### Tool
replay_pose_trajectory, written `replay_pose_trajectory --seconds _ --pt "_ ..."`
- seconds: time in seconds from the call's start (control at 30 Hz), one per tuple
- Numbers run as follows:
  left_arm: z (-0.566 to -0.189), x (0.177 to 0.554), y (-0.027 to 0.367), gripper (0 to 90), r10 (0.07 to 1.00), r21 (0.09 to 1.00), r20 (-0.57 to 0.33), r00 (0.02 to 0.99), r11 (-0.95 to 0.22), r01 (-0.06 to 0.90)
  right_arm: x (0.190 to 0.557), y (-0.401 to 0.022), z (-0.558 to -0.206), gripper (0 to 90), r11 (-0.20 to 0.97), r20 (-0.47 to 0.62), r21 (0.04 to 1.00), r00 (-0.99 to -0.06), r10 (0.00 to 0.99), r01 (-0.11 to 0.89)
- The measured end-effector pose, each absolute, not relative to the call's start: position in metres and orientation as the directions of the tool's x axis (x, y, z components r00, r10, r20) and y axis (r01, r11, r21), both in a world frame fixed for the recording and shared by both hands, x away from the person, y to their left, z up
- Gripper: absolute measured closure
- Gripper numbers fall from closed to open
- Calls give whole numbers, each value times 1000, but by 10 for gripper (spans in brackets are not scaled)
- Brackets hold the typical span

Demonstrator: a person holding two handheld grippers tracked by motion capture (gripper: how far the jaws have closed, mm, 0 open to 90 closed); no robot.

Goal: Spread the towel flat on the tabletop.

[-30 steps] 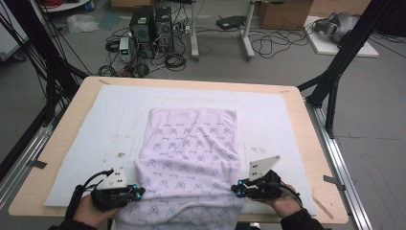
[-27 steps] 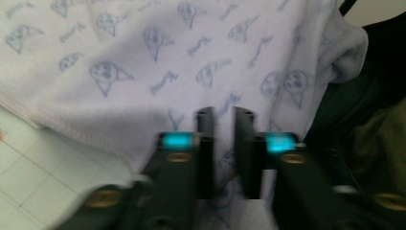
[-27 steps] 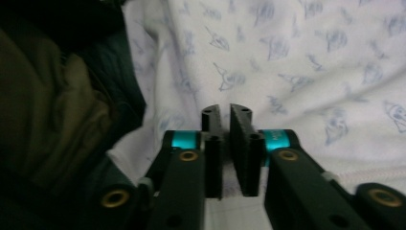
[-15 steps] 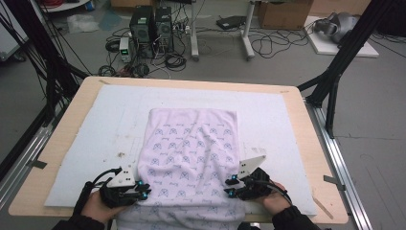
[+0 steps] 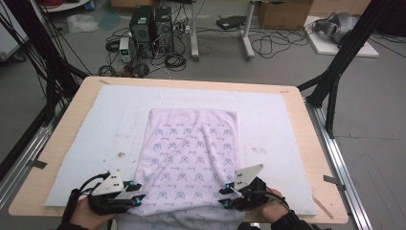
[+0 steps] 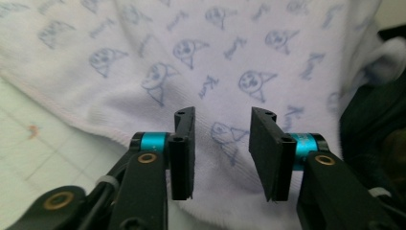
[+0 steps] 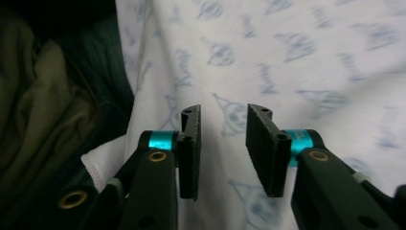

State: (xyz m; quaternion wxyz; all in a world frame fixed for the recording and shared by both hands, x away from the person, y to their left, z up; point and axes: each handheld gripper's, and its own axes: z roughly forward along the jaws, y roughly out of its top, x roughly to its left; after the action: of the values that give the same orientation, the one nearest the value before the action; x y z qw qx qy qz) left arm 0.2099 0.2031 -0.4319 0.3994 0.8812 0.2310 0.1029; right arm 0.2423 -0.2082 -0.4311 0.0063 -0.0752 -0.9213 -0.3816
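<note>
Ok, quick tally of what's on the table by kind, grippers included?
Towel: 1, white with a blue print
Mat: 1, pale, under the towel
Grippers: 2, left gripper and right gripper, both with jaws apart after just opening, nothing pinched
Total: 4

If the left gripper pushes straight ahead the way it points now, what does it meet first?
Most likely the printed towel: the left gripper has just opened its jaws, with nothing pinched between them, and the cloth lies directly ahead, though depth is hard to judge.
</note>
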Motion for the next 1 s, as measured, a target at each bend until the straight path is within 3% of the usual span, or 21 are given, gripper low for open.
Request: replay_pose_trajectory --seconds 0.1,0.17,0.3,0.33,0.43,0.53,0.6,0.67,0.7,0.77,0.83,1.0 --pt "-442 213 197 769 464 739 -6 886 -595 316 242 -203 -439 715 721 65 679 -990 123 135" --pt "-441 213 199 857 469 735 -31 883 -588 338 244 -204 -439 856 717 80 682 -989 126 147" --pt "-435 206 208 842 427 749 -92 900 -565 345 239 -207 -436 894 720 128 684 -991 40 117" --pt "-432 206 211 794 425 759 -83 901 -559 334 238 -210 -432 875 706 116 700 -993 38 108" --pt "-426 219 212 658 499 772 -61 865 -525 358 250 -220 -422 713 678 71 716 -984 166 166" --pt "-433 241 203 611 563 742 -31 826 -541 397 270 -225 -423 621 674 46 697 -952 301 247" --pt "-440 247 199 675 562 724 -31 826 -558 406 279 -223 -429 601 692 44 665 -940 339 281" --pt "-440 249 198 825 557 727 -25 830 -560 398 283 -221 -435 675 706 41 650 -940 339 283" --pt "-440 250 198 865 546 725 -24 837 -567 390 285 -221 -436 711 705 35 654 -942 333 274" --pt "-439 253 198 881 545 726 -31 838 -564 394 291 -222 -436 874 704 66 654 -948 313 278" --pt "-438 255 199 883 572 732 1 820 -559 389 299 -221 -434 880 691 116 643 -933 340 331" --pt "-428 282 207 884 662 765 49 748 -506 398 311 -220 -423 882 712 -22 629 -908 419 313"
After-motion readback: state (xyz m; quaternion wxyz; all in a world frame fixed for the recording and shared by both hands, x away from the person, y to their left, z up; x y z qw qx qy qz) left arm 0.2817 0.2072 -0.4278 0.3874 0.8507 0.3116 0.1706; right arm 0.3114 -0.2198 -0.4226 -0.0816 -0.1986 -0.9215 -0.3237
